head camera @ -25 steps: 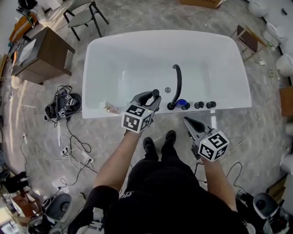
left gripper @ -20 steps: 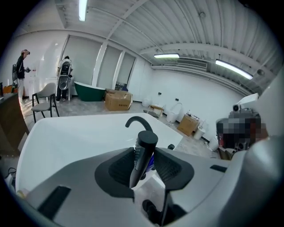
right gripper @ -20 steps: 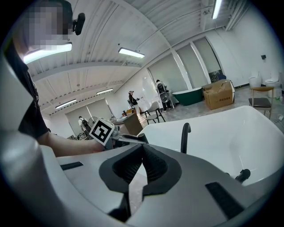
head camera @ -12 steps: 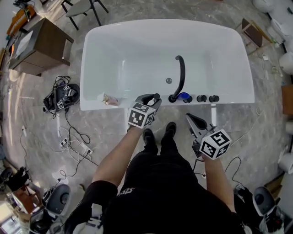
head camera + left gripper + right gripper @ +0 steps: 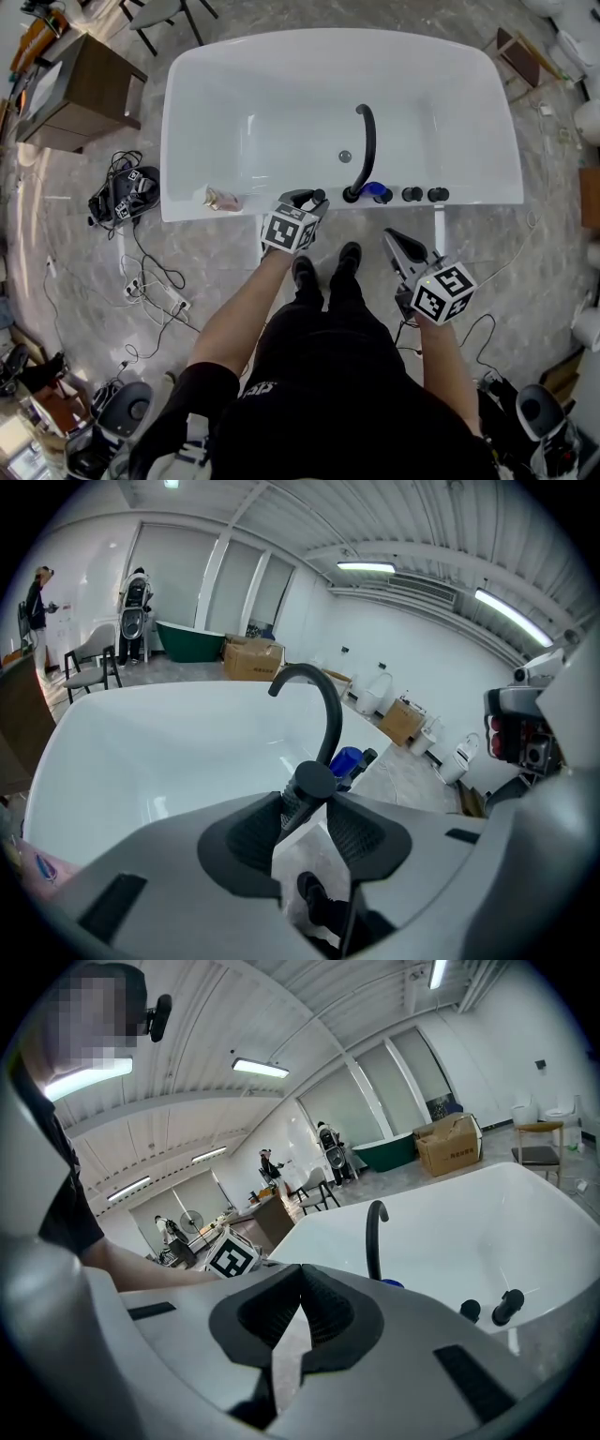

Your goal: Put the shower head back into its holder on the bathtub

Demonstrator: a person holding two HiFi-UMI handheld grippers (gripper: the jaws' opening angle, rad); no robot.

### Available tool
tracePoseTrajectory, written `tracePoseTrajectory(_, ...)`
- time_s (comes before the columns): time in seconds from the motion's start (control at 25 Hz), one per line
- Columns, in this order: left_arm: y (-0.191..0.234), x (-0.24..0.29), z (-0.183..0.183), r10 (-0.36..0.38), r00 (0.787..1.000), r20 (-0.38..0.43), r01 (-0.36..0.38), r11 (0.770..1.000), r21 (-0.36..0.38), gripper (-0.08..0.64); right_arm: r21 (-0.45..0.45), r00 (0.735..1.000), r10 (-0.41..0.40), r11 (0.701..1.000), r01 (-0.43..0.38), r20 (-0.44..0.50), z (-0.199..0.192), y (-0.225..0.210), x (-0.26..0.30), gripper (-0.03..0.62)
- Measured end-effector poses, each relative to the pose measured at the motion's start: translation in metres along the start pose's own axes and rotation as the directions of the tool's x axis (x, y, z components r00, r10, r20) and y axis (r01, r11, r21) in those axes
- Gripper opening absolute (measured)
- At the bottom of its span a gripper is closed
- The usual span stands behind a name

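black short-sleeved tee, black trousers, black shoes. my left gripper and right gripper: grey shells, black ribbed pads, white cubes with black square markers.

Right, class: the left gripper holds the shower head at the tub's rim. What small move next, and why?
Probably lower the left gripper slightly to seat the shower head at the tub rim beside the tap: its jaws clamp the handle at the rim, while the right gripper is shut, empty.

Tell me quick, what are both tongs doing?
Left tongs: closed on the black shower head.
Right tongs: closed, holding nothing.
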State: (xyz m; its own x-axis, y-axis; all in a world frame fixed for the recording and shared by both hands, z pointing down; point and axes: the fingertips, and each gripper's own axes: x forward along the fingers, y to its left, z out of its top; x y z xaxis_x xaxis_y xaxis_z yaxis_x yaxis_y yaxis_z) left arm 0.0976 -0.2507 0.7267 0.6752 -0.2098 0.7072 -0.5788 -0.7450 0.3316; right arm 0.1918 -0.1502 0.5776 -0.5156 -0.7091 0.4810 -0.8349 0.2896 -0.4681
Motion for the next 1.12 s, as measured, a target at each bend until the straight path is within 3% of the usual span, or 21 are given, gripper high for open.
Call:
tracePoseTrajectory(0.2, -0.004, 0.012, -0.011, -0.002, 0.999, -0.044, 0.002, 1.000, 0.017, 0.164, 0.009, 1.000, 0.004, 1.000, -0.004, -0.002, -0.001, -0.006, -0.001, 0.015)
tracePoseTrajectory(0.6, -0.007, 0.023, -0.009, 0.003, 1.000, -0.026, -0.003, 1.000, 0.004, 0.172, 0.027, 0.999, 0.029, 0.999, -0.028, -0.017, -0.003, -0.019, 0.001, 0.015)
tracePoseTrajectory(0.96, 0.013, 0.009, -0.026, 0.071, 0.997, -0.034, -0.074, 0.993, -0.093, 0.160, 0.002, 0.997, 0.075, 0.997, -0.075, -0.021, 0.013, -0.023, 0.004, 0.015)
tracePoseTrajectory(1.12, -0.001, 0.018, -0.023, 0.058, 0.996, -0.066, -0.061, 0.997, -0.043, 0.164, 0.002, 0.995, 0.093, 0.996, -0.093, -0.033, 0.017, -0.030, 0.004, 0.014)
